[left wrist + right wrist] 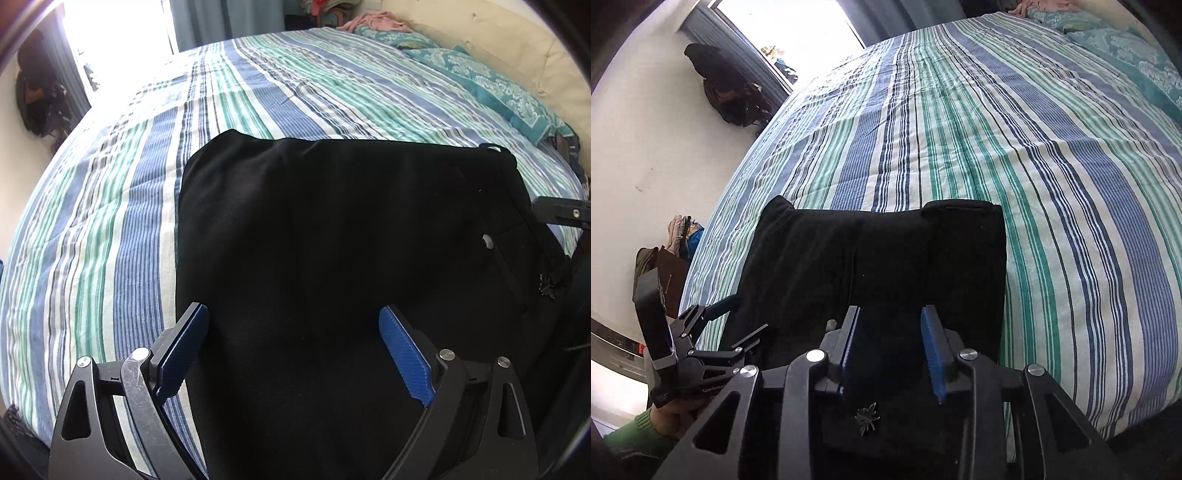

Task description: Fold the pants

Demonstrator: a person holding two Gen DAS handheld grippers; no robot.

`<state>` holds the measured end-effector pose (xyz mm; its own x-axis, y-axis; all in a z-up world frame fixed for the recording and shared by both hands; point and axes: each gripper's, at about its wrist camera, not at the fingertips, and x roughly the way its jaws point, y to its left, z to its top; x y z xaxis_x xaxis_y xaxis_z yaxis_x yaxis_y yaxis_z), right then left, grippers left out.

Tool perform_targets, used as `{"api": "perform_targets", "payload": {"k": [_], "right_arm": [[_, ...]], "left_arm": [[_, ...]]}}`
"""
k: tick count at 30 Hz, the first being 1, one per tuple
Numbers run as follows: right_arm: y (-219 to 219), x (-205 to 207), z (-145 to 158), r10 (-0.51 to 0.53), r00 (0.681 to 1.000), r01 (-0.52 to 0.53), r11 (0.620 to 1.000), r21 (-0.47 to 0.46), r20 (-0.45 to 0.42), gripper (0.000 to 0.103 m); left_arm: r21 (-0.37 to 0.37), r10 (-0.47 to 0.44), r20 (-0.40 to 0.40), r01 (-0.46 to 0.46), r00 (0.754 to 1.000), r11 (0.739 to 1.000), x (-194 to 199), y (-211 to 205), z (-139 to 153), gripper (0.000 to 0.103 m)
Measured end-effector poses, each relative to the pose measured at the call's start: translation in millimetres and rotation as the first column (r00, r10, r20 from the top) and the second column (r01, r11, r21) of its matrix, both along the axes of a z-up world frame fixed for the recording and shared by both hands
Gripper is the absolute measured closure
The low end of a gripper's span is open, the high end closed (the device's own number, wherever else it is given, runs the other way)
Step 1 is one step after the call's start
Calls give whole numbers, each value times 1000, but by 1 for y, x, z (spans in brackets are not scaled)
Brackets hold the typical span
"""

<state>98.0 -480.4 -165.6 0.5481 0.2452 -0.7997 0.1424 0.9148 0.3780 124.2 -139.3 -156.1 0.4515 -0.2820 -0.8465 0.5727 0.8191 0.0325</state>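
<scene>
Here the black pants (332,221) lie folded on the striped bedspread (110,221), at the near edge of the bed. The left gripper (293,350) hangs over them at six o'clock, jaws spread wide, gripping nothing. The right gripper (892,350) stands partly open above the cloth; whether its pads (932,354) pinch fabric I cannot tell.

Likely a home bedroom: striped bed (295,92), pillows (491,81), curtains (207,18).

Both wrist cameras look steeply down along their fingers, close over the black pants (332,240) on the striped bed (1052,166), which both views share.
</scene>
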Motion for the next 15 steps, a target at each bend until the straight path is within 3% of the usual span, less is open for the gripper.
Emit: {"api": "perform_targets", "payload": {"k": [4, 7, 9, 11, 13, 14, 15], "right_arm": [[29, -27, 9, 65, 998, -64, 997, -53, 18, 61], [42, -35, -14, 100, 991, -106, 991, -78, -85, 56], [38, -43, -20, 97, 990, -101, 994, -30, -105, 56], [26, -52, -7, 68, 994, -67, 998, 16, -90, 56], [10, -60, 8, 29, 998, -27, 999, 40, -56, 40], [0, -63, 13, 12, 1000, -11, 999, 40, -28, 21], [-9, -64, 17, 1, 1000, -2, 999, 34, 2, 13]], "left_arm": [[-2, 0, -4, 0, 1000, 1000, 0, 0, 0, 8], [-7, -14, -29, 14, 999, 1000, -2, 4, 3, 8], [-23, -31, -54, 30, 998, 999, -6, 13, 10, 8], [-91, -32, -74, 25, 997, 996, -10, 33, 21, 8], [-176, -13, -102, -5, 995, 984, -4, 54, 28, 8], [-211, -2, -119, -23, 993, 977, 2, 63, 28, 7], [-234, 6, -141, -40, 990, 971, 10, 69, 26, 6]]}}
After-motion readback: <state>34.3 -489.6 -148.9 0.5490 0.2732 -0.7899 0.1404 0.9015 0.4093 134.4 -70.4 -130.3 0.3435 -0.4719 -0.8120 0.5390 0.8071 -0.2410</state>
